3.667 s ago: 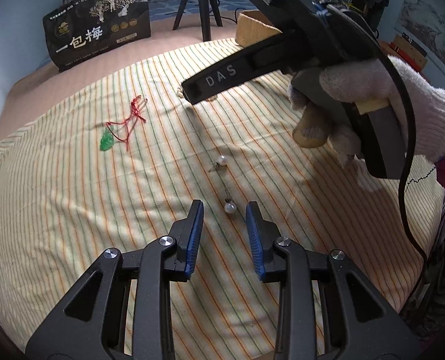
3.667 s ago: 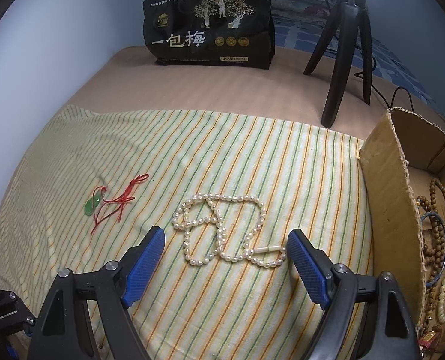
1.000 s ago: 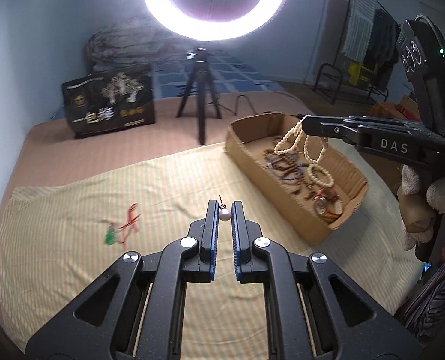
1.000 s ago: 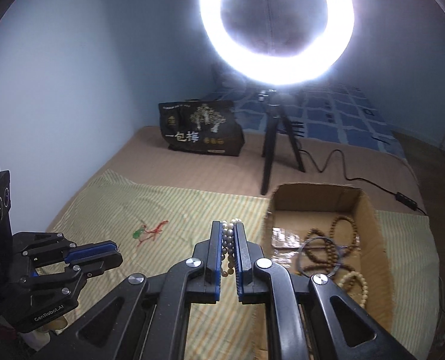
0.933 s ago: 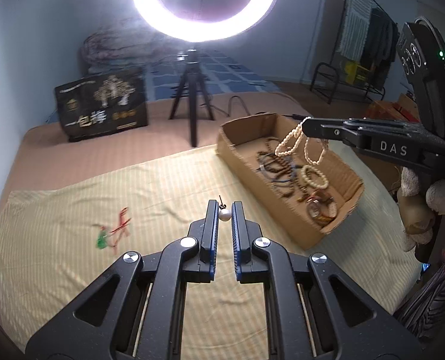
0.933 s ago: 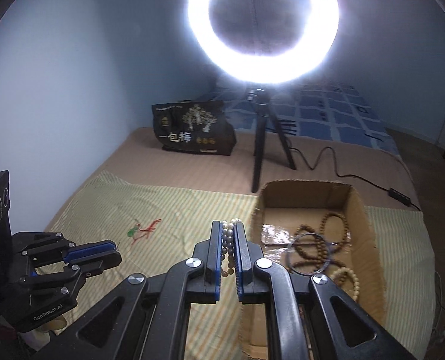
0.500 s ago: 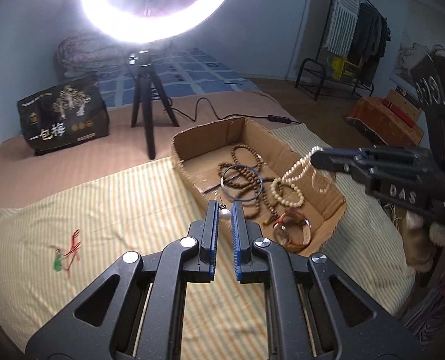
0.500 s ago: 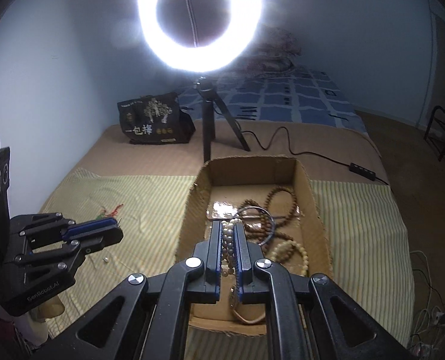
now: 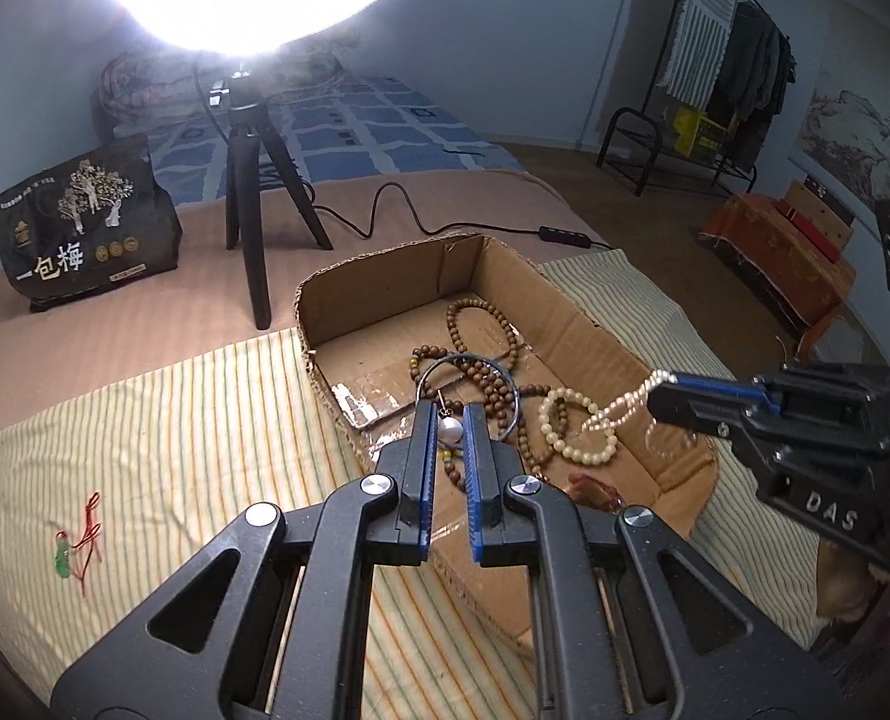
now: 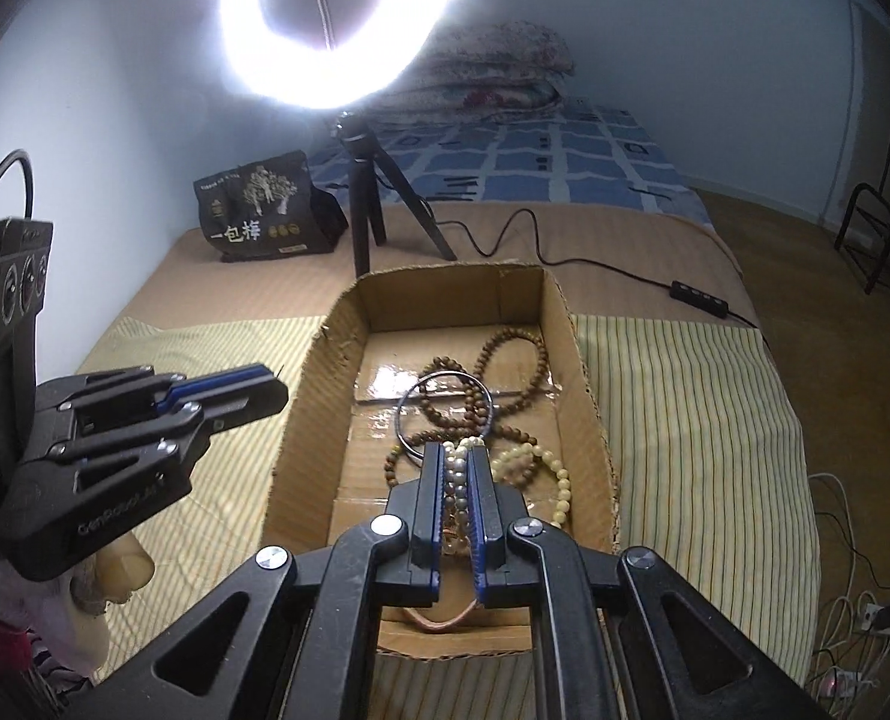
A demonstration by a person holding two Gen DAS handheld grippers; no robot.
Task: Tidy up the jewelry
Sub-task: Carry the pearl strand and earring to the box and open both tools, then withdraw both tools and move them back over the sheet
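Box (image 10: 583, 372) open-topped, beads (image 10: 505, 354) on its floor; left gripper (image 9: 450, 427) pinches pearl earring (image 9: 450, 429) over near wall, right gripper (image 10: 458, 468) pinches pearl necklace (image 10: 458, 468) above box interior

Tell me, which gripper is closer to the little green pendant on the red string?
Left. The left gripper is at the cardboard box's near edge, beside the striped cloth where the green pendant lies. The right gripper is over the box's far side.

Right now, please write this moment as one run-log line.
left gripper: shut on pearl earring | right gripper: shut on pearl necklace | both above cardboard box
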